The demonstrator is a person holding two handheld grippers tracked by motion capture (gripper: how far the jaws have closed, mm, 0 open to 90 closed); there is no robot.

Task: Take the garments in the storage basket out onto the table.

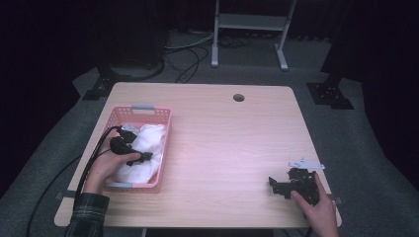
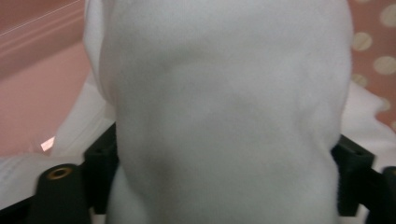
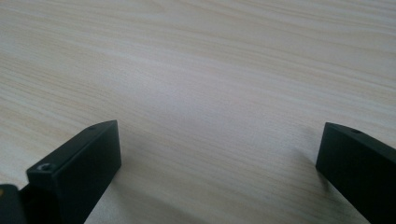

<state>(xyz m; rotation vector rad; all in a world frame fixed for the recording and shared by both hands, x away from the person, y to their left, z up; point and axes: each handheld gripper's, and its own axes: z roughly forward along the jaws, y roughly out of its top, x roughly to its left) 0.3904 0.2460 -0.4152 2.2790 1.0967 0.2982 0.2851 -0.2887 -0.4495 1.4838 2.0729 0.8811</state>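
So I'm working my left gripper [image 1: 143,157] down into the pink basket [image 1: 165,129], and its jaws are squeezing in on a thick fold of the white cloth [image 1: 146,143] that's piled inside. In the left gripper view the cloth [image 2: 224,112] is bulging up right between the two black jaws, one pressing on each side of the bundle, so I'm calling that clamped on the cloth. Behind the fabric, off to the jaw's far right, I'm seeing the basket wall [image 2: 373,42] with its round holes, and the pink floor of it off to the left.

My right gripper [image 1: 277,186] is sitting low over the bare wooden table [image 1: 232,143], well apart from the basket, my hand wrapped around its back end. In the right gripper view its jaws are standing wide apart with plain wood grain [image 3: 201,84] ahead and between them.

As for writing or logos, I'm not spotting anything readable on the cloth, basket or grippers.
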